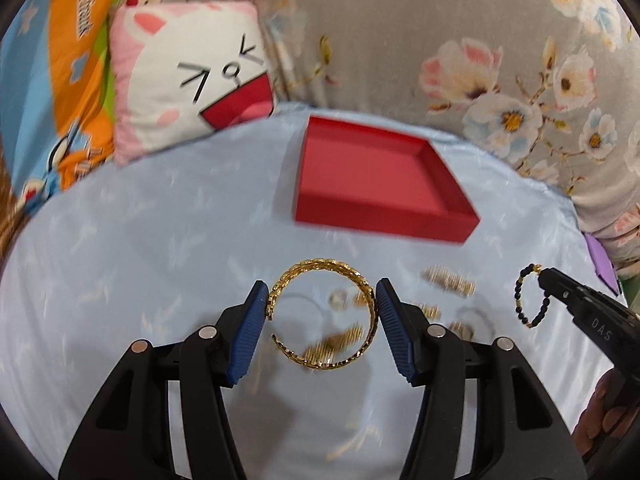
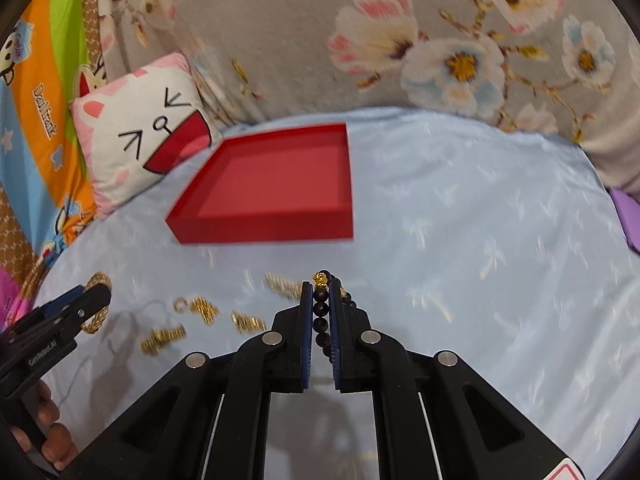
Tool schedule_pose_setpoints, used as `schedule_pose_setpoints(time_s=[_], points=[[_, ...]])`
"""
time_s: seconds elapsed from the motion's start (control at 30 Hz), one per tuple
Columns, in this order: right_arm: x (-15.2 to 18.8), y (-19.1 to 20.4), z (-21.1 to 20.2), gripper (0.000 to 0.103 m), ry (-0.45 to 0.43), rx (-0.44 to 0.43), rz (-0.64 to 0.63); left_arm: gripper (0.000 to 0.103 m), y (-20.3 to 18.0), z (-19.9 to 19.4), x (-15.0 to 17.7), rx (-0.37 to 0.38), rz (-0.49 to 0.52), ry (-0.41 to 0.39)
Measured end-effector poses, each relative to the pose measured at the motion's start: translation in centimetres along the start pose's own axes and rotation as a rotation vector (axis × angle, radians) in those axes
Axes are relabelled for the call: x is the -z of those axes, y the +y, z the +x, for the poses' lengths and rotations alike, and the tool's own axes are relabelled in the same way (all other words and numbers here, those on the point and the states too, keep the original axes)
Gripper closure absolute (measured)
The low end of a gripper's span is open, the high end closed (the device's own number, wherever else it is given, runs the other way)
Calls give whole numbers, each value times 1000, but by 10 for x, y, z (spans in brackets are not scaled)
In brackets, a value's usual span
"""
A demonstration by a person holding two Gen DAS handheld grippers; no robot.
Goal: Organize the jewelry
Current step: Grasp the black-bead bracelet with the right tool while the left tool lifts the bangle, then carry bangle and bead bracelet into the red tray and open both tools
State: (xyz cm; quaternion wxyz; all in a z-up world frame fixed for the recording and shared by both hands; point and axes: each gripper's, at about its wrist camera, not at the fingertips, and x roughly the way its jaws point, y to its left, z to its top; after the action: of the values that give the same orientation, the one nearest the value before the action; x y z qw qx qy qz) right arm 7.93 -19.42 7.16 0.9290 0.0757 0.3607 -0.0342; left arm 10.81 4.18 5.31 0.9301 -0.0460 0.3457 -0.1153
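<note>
Left wrist view is giving me my left gripper [image 1: 322,308] grasping one gold bangle [image 1: 324,314], its blue pads [image 1: 250,332] pressing the bangle's left and right sides and lifting it off the pale blue bedsheet [image 1: 140,240]. I am counting one red tray [image 1: 376,180] sitting farther back on the sheet, nothing visible inside it. Beneath and to the right of the bangle I am seeing several loose gold pieces [image 1: 450,280] lying on the sheet; motion blur is keeping me from an exact count here. At the right edge, my right gripper [image 1: 540,276] is clenching one dark beaded bracelet [image 1: 532,300], which is hanging from its tip.

Right wrist view is showing what the first cannot: the beads running in a line between the narrowly closed fingers [image 2: 308,332], with a gold charm [image 2: 320,278] at the tip. Here I am counting about five gold pieces scattered left of the gripper, near the tray's front wall. One cat-face pillow [image 2: 136,136] is leaning at the far left, against one floral grey cushion [image 2: 360,40].
</note>
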Motion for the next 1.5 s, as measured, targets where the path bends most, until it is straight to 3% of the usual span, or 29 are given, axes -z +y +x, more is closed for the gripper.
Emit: schedule_pose_setpoints(time_s=[0.17,0.43,0.63,0.93,1.0,1.07,1.13,1.2,1.37,1.5], points=[[-60,9,27,96,-35,-61,-10,49,-13,28,-65,34,28,-36],[-133,14,114,96,-24,-106,2,49,-27,123,-140,44,55,-10],[-156,16,181,96,29,-124,19,49,-32,186,-155,11,76,32],[-162,12,233,95,70,-68,-4,48,-37,234,-159,-20,114,74],[-163,10,236,90,67,-55,-2,48,-38,240,-161,-23,114,78],[-164,8,233,69,46,-39,-2,43,-36,240,-163,-26,97,73],[-163,7,222,58,0,-6,-8,33,-33,236,-166,-34,77,51],[-162,5,210,55,-29,-1,-13,25,-32,229,-167,-44,70,29],[-145,1,169,55,-65,-33,-8,25,-23,197,-163,-30,52,2],[-109,2,126,54,-71,-57,-21,22,-16,159,-138,-24,61,-16]])
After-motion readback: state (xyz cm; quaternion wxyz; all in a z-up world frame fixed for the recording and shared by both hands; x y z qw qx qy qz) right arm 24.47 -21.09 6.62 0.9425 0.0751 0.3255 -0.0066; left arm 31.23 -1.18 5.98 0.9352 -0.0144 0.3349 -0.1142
